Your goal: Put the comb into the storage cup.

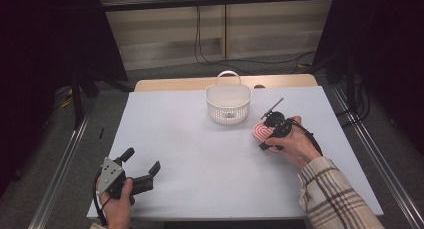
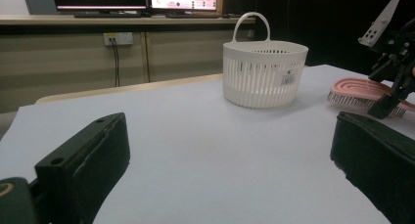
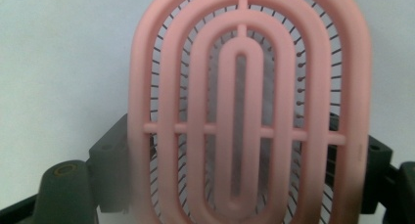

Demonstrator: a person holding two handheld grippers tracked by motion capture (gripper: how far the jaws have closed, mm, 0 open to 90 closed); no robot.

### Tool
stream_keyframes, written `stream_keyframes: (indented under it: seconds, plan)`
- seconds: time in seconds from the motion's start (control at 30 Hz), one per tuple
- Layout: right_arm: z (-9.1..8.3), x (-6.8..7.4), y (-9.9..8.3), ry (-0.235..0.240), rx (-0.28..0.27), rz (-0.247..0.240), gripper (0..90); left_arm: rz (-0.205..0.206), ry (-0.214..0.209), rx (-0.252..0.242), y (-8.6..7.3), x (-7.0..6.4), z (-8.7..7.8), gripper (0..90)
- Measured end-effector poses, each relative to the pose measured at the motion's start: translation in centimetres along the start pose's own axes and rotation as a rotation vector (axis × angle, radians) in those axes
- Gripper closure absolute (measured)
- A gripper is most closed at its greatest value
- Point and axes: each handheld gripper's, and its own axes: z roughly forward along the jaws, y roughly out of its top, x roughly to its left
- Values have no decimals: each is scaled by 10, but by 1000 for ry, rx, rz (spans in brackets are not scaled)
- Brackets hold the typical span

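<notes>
A pink vented hairbrush (image 1: 260, 131) lies bristles-down on the white table right of centre, just in front of a white slotted basket (image 1: 228, 105). My right gripper (image 1: 266, 135) is over it, with a black jaw pressed against each long side of the brush head (image 3: 244, 101), so it is shut on the brush. In the left gripper view the brush (image 2: 359, 91) rests beside the basket (image 2: 264, 72). At the table's near left corner my left gripper (image 1: 142, 160) is open with nothing between its jaws (image 2: 230, 150).
The white table top (image 1: 200, 149) lies bare between the two grippers. Its wooden far edge (image 1: 175, 84) sits behind the basket. Metal rails run along both sides of the table, and cables hang on the back wall.
</notes>
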Motion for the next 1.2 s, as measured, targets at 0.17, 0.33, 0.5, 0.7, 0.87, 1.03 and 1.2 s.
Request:
stream_keyframes:
  seconds: [0.17,0.33,0.5,0.7,0.87,1.03,1.2]
  plan:
    - [-9,1,1,-1,-14,-7,202,1,0,2,0,0,0,13]
    - [-15,0,1,-2,-28,3,202,-1,-1,1,0,0,0,13]
    - [-16,-2,0,-5,-37,6,202,4,-1,4,0,0,0,13]
    - [-20,-3,0,-7,-53,23,202,1,0,3,0,0,0,13]
    - [-24,-6,-2,-5,-62,33,202,4,-2,4,0,0,0,13]
    - [-29,-7,-3,-5,-86,39,202,9,1,8,0,0,0,13]
    - [-38,-6,-1,-7,-121,45,202,6,-1,7,0,1,0,13]
